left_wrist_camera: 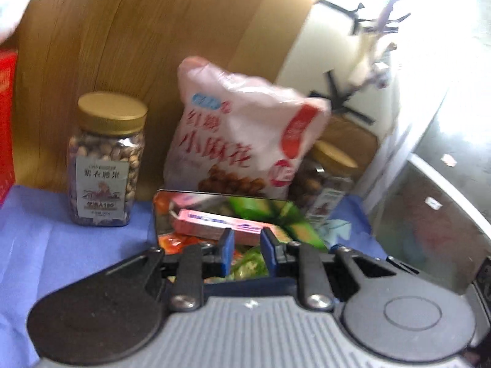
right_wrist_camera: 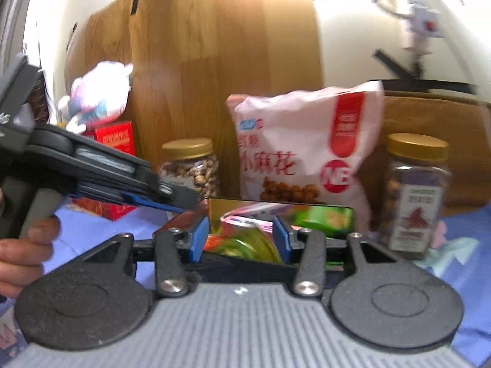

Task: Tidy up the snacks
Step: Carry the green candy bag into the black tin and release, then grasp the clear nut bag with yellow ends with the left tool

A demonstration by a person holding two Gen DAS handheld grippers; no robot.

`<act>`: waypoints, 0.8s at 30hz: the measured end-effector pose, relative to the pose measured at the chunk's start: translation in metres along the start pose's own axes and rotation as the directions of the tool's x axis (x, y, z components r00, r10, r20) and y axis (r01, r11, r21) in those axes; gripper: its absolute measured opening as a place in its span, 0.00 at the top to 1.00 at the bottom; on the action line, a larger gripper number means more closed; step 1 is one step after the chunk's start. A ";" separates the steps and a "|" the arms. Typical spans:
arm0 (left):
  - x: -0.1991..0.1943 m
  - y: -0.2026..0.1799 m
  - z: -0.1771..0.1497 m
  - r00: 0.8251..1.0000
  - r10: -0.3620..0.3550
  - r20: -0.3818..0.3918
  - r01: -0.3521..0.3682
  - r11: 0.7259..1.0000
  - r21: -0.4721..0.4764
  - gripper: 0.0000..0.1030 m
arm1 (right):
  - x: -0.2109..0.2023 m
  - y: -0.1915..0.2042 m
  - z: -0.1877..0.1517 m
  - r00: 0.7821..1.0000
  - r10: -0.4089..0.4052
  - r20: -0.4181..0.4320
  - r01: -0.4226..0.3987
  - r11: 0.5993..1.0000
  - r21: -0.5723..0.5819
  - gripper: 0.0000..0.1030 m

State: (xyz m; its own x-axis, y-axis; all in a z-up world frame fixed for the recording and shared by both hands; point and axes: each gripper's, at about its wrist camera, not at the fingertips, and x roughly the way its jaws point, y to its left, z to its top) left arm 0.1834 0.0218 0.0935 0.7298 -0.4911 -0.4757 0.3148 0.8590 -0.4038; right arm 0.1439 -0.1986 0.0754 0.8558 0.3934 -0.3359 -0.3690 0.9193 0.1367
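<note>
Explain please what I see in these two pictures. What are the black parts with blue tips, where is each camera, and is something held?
No robot is here: a person holds a hand tool with two fingers in each hand. Each tool carries a camera that looks forward along its blue-tipped fingers, so the black and grey body fills the bottom of each picture.

The left tool's view shows the left gripper; its jaws stand close together, with nothing visibly clamped. The right tool's view shows the right gripper, jaws apart and empty. At the left edge there, you see the hand that carries the left tool.

On the blue cloth stand two nut jars with gold lids, a white snack bag and a shiny tin full of small snacks.
</note>
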 end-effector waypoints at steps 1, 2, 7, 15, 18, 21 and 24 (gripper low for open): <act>-0.008 -0.006 -0.005 1.000 -0.012 0.003 0.012 1.000 0.013 0.81 | -0.009 -0.004 -0.004 1.000 -0.010 0.003 0.010 1.000 0.019 0.51; -0.014 -0.011 -0.012 1.000 -0.024 -0.002 0.024 1.000 0.021 0.81 | -0.020 -0.010 -0.009 1.000 -0.021 0.002 0.021 0.999 0.043 0.51; -0.019 -0.035 -0.063 0.988 -0.095 -0.124 0.099 0.995 0.027 0.79 | -0.063 -0.038 -0.048 0.997 -0.049 -0.061 0.060 0.979 0.193 0.46; 0.010 -0.065 -0.130 0.925 -0.178 -0.336 0.179 0.983 -0.027 0.66 | -0.102 -0.053 -0.100 0.982 -0.059 -0.178 0.114 0.940 0.320 0.46; 0.016 -0.065 -0.145 0.910 -0.181 -0.373 0.173 0.983 -0.054 0.65 | -0.104 -0.040 -0.111 0.978 -0.005 -0.208 0.069 0.950 0.305 0.45; 0.011 -0.060 -0.148 0.913 -0.181 -0.365 0.165 0.983 -0.075 0.65 | -0.107 -0.015 -0.117 0.974 -0.018 -0.224 0.064 0.978 0.199 0.43; 0.000 -0.051 -0.146 0.923 -0.167 -0.347 0.143 0.985 -0.095 0.64 | -0.110 0.011 -0.119 0.971 0.007 -0.239 0.020 0.994 0.110 0.38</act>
State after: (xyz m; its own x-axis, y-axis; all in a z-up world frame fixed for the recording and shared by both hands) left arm 0.0788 -0.0426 0.0003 0.4100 -0.6471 -0.6428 0.3567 0.7624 -0.5400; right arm 0.0026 -0.2322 0.0031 0.7418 0.3871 -0.5477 -0.3098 0.9220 0.2320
